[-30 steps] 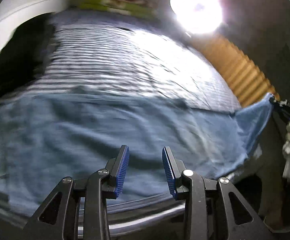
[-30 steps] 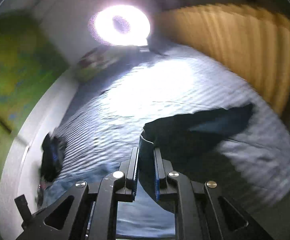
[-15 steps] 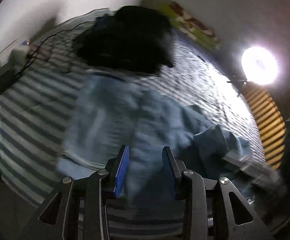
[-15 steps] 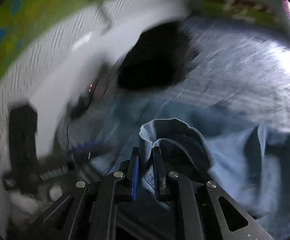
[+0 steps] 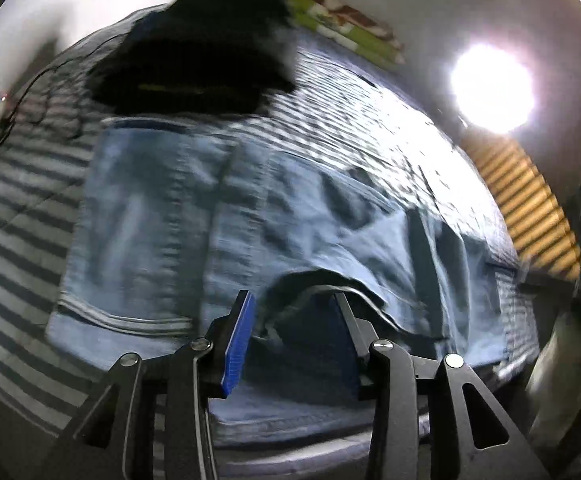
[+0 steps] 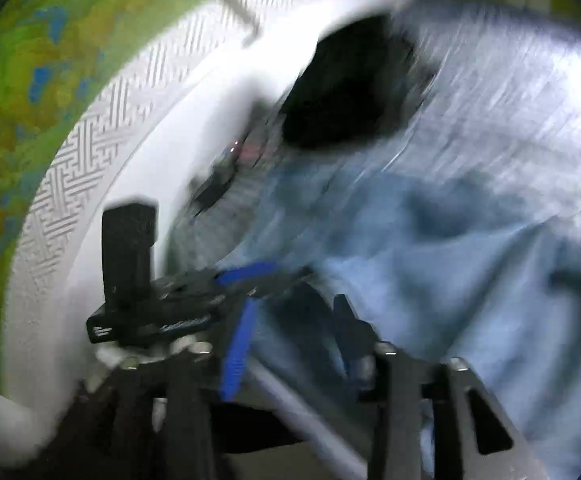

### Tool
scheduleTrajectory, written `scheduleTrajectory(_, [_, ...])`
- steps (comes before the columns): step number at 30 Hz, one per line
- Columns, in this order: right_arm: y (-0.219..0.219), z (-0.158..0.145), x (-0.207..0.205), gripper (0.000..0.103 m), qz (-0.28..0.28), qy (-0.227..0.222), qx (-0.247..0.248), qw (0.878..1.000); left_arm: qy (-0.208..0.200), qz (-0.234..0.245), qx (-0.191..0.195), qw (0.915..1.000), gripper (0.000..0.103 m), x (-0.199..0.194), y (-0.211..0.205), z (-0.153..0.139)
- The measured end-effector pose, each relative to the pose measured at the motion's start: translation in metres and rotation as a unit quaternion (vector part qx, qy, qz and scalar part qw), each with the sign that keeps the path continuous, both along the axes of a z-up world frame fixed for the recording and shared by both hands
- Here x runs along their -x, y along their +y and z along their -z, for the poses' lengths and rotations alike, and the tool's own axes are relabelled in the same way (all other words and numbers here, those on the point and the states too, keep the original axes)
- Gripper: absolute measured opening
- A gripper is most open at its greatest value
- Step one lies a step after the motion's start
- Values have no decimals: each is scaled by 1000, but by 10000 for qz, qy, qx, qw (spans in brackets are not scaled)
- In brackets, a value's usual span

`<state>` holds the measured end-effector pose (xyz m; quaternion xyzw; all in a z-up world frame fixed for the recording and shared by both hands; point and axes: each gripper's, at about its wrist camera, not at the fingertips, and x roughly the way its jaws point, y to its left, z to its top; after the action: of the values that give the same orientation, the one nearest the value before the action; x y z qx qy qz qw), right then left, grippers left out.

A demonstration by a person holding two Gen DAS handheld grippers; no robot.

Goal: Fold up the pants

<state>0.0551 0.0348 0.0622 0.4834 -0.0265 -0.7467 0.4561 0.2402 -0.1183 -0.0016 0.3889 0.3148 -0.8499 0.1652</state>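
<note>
The light-blue pants (image 5: 218, 216) lay spread across the striped bed (image 5: 18, 216), filling the middle of the left wrist view, with a rumpled fold rising toward 5 o'clock. A dark heap of clothing (image 5: 198, 60) sat on the bed just beyond the pants at 12 o'clock, and a bright lamp (image 5: 490, 88) glared at 2 o'clock above a yellow curtain (image 5: 530, 208).

The left hand-held gripper (image 5: 290, 328) stood with its jaws spread apart over the near edge of the pants — nothing was caught between its blue pads. The picture was blurred, so whether a fingertip touched the cloth could not be told.

In the right wrist view the right hand-held gripper (image 6: 294, 340) also had its jaws parted, the pants (image 6: 470, 280) lying loose ahead of it toward 3 o'clock. The other gripper (image 6: 246, 272) showed just beside it at 9 o'clock — heavily smeared. The dark heap (image 6: 350, 88) lay at 12 o'clock near a white patterned headboard (image 6: 90, 152).
</note>
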Motion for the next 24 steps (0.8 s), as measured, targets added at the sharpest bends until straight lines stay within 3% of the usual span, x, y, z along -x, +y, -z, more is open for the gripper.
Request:
scheduleTrajectory(2, [30, -11, 17, 48, 358, 405, -399, 9977, -138, 202, 175, 9995, 48, 9, 14, 2])
scheduleTrajectory(5, [48, -5, 43, 48, 689, 536, -1103, 9901, -407, 338, 416, 9977, 50, 21, 26, 8])
scheduleTrajectory(8, [45, 12, 60, 48, 683, 213, -1484, 9863, -603, 378, 712, 9949, 50, 27, 32, 12])
scheduleTrajectory(11, [33, 27, 67, 48, 552, -259, -1554, 9860, -567, 381, 670, 9954, 50, 26, 31, 13])
scheduleTrajectory(17, [-8, 69, 74, 46, 316, -507, -2488, 9667, -777, 509, 839, 9921, 50, 34, 22, 17])
scheduleTrajectory(18, [-11, 76, 75, 41, 283, -595, -2632, 9625, -783, 548, 866, 9916, 50, 35, 22, 17])
scheduleTrajectory(20, [-10, 84, 78, 6, 309, -749, -2794, 9568, -788, 597, 928, 9908, 50, 39, 21, 18])
scheduleTrajectory(22, [-4, 82, 84, 2, 390, -887, -2700, 9580, -792, 693, 1006, 9893, 47, 42, 22, 19])
scheduleTrajectory(24, [1, 73, 88, 1, 465, -836, -2539, 9625, -784, 753, 1109, 9879, 37, 44, 23, 18])
